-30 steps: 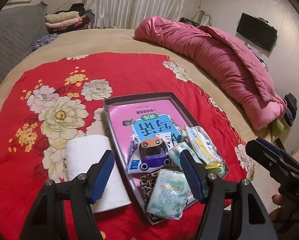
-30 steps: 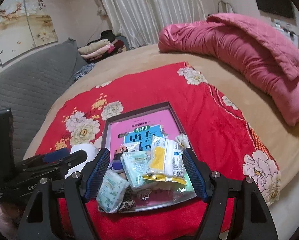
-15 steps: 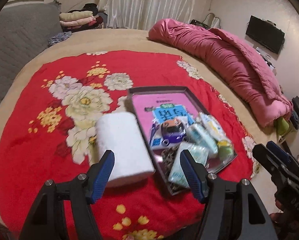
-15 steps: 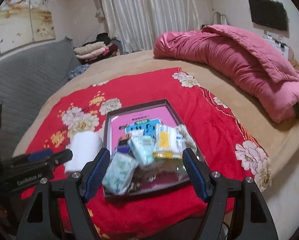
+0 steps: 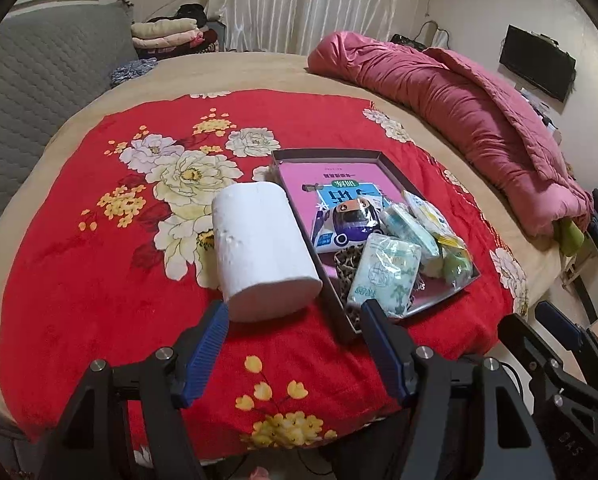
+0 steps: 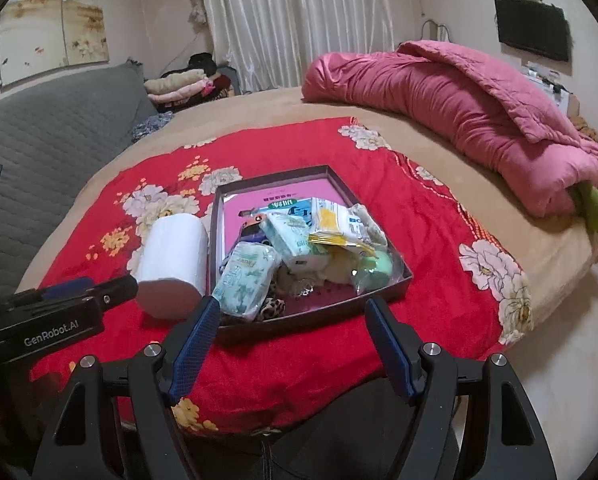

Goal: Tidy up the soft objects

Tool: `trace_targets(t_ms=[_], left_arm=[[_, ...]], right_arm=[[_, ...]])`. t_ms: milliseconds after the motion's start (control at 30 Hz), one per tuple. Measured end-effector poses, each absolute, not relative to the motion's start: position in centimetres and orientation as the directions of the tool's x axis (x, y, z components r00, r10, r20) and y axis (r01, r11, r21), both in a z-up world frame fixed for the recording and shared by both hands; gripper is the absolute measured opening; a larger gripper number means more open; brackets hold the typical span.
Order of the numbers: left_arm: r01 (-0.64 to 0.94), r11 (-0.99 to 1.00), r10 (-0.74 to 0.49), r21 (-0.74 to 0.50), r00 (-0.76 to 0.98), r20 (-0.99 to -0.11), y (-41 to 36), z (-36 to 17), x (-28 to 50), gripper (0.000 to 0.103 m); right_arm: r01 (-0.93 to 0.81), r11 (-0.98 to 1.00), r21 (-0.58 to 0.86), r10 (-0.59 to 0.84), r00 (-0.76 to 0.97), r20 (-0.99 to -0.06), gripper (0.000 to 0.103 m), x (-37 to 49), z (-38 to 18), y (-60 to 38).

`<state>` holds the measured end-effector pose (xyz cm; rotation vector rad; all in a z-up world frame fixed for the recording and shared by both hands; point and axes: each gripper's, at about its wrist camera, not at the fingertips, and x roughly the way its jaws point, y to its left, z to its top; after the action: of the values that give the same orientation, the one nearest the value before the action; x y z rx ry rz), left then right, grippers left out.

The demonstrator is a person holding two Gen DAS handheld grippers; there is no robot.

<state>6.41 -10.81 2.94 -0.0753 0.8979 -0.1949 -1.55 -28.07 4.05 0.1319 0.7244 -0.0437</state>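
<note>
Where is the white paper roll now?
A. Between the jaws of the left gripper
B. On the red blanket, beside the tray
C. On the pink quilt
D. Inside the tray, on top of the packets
B: the white paper roll lies on the red blanket, outside the tray and next to its left wall.

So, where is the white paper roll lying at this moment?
In both wrist views the white paper roll lies on its side on the red floral blanket, just outside the tray's left wall.
</note>
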Motion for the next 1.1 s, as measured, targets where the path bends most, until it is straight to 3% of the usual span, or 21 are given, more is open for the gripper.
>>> trace_targets(t_ms=[1100], left_arm=[[0.134,0.985,-0.169,-0.111,0.576,-0.8,-11.1,3.0,3.5,0.067]], right_arm=[[0.03,0.996,0.082,0.036,0.71,-0.703,0.076,-2.9,3.5,-26.4]])
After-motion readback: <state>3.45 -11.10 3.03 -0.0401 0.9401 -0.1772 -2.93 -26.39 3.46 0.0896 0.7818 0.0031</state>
